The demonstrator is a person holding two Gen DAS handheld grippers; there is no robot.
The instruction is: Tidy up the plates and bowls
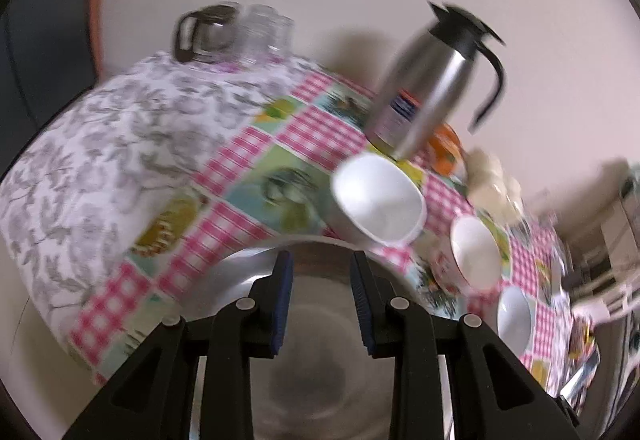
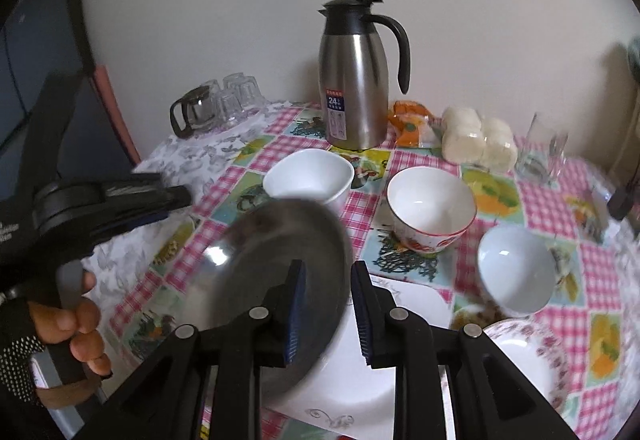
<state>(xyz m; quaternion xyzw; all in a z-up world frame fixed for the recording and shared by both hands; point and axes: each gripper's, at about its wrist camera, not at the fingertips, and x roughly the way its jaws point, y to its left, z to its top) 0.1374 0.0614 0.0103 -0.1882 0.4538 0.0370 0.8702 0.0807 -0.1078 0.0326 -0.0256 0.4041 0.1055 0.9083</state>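
- The left tool [image 2: 176,196] is gripping the rim of a round stainless-steel plate [image 2: 272,260], tilting it above the checked-cloth surface [image 2: 536,200].
- The right tool [image 2: 328,304] is hanging released, jaws apart, over a square white plate [image 2: 408,304].
- Three white bowls are sitting empty: a squarish one [image 2: 308,176], a red-patterned one [image 2: 432,208], a plain one [image 2: 516,272].
- A steel thermos jug [image 2: 352,80] is standing behind them.

Bare floral cloth [image 2: 192,156] at the tabletop's left edge left passing room. Far edge blocked: glasses [image 2: 236,100], thermos [image 2: 352,76], wrapped buns [image 2: 478,140]. Three bowls [image 2: 430,208] crowded mid-table, apart but close. Steel plate [image 2: 276,264], seemingly lifted and blurred, covered the near-left approach.
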